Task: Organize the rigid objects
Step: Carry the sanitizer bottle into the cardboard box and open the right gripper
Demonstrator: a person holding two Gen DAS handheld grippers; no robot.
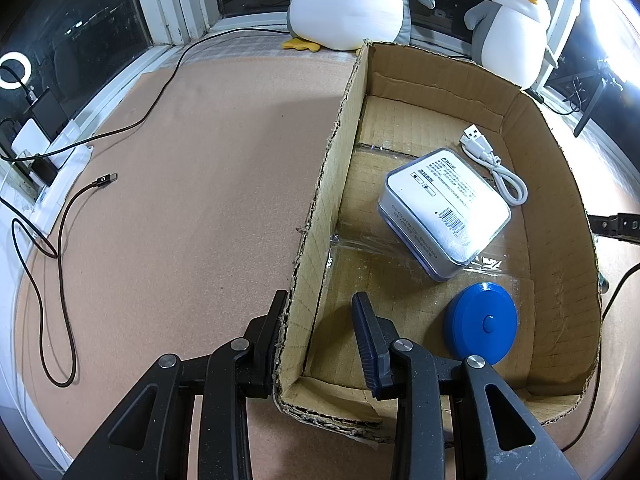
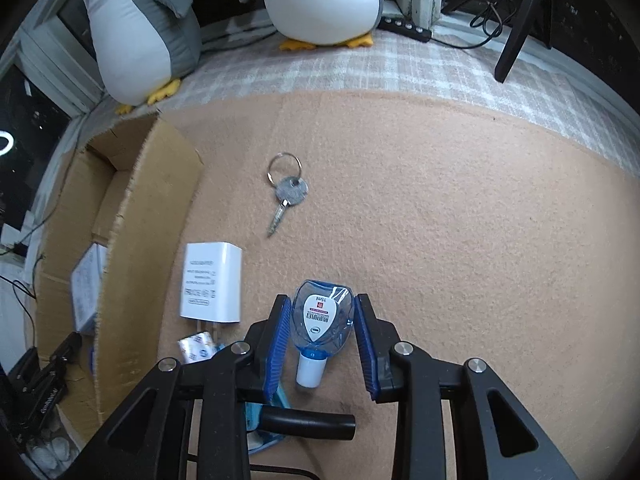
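Loose cable (image 1: 60, 248): black, snaking over the tan mat off to your left, well apart from the box.
Left gripper (image 1: 320, 320): your fingers sit apart, straddling the near left wall of the cardboard box (image 1: 332, 184), one outside, one inside, not clamped.
Inside the box: blue round case (image 1: 482, 322) near you, white tin (image 1: 444, 208) tilted behind it, white USB cable (image 1: 496, 164) at the back.
Beside the box: white charger (image 2: 211, 282) flat on the mat, key (image 2: 286, 196) on its ring beyond.
Right gripper (image 2: 322, 322): your pads are spread either side of the small blue bottle (image 2: 322, 320); it lies on the mat, cap towards you.
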